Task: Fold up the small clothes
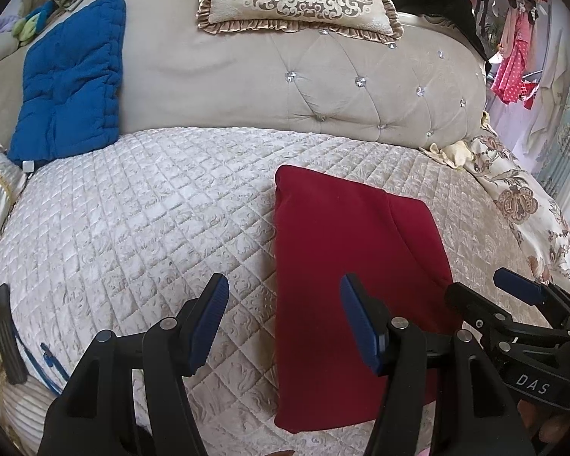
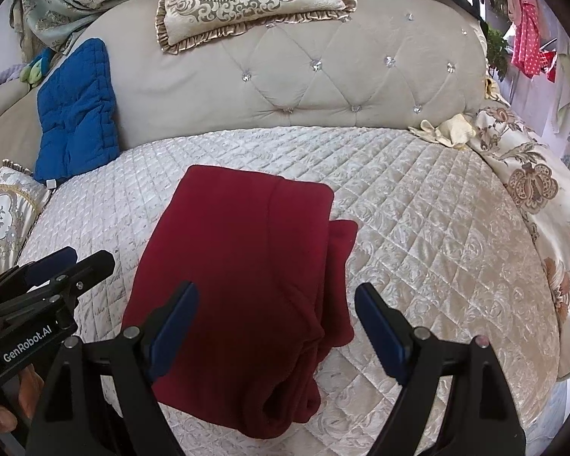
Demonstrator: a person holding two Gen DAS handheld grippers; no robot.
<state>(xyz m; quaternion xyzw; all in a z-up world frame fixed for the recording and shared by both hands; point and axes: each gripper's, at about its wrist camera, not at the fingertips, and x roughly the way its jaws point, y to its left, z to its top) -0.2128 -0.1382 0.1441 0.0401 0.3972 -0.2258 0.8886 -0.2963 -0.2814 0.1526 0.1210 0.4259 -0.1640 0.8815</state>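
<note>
Two bits of writing can be read: "DAS" in pale letters on the black body of the right gripper [image 1: 478, 288] as the left wrist view catches it, and "GenRobot.AI" on the left gripper [image 2: 72, 260] in the right wrist view. The red garment [image 2: 243, 285] lies folded into a long rectangle on the quilted cream bedspread [image 2: 418, 228] — its long axis runs from the near edge toward the tufted headboard [image 2: 323, 87], leaning a little to the right at the far end (a second layer peeks out along its right side). Both pairs of blue-padded fingers stand apart over its near end, clamped on nothing. A blue cushion [image 1: 68, 83] leans at the left.
</note>
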